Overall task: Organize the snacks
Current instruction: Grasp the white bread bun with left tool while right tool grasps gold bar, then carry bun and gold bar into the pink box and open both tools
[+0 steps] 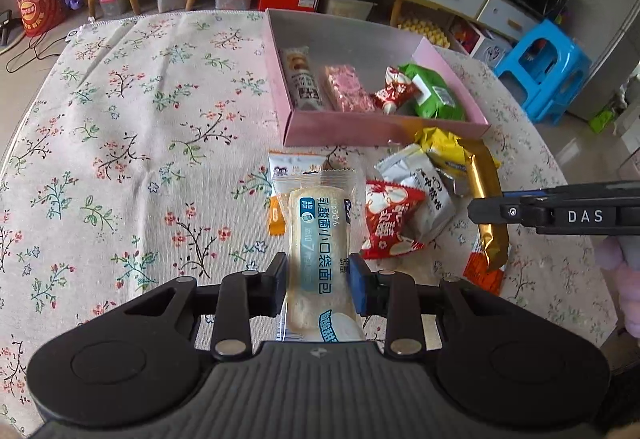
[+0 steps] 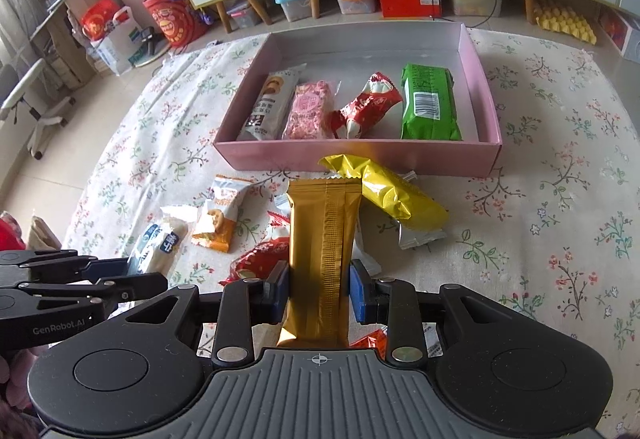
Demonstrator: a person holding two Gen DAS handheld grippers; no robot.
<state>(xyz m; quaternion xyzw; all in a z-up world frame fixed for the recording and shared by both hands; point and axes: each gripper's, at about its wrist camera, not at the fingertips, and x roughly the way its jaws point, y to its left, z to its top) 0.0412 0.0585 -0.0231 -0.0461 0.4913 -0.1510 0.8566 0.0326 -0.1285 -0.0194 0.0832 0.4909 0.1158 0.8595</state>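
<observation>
Two packets up at once: my left tongs (image 1: 318,279) clamp the white bread packet (image 1: 318,239), right tongs (image 2: 319,289) clamp the gold bar (image 2: 322,251), both above the counter (image 2: 540,223); I'd carry each level over the pink box (image 2: 360,159) wall, setting them beside the row.

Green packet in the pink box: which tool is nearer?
Right. The right tool, gripping the gold bar, sits almost straight before the green packet; the left tool is farther left.

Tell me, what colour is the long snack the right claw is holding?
Shiny gold. The long snack shows best in the right wrist view, pinched in the right claw.
</observation>
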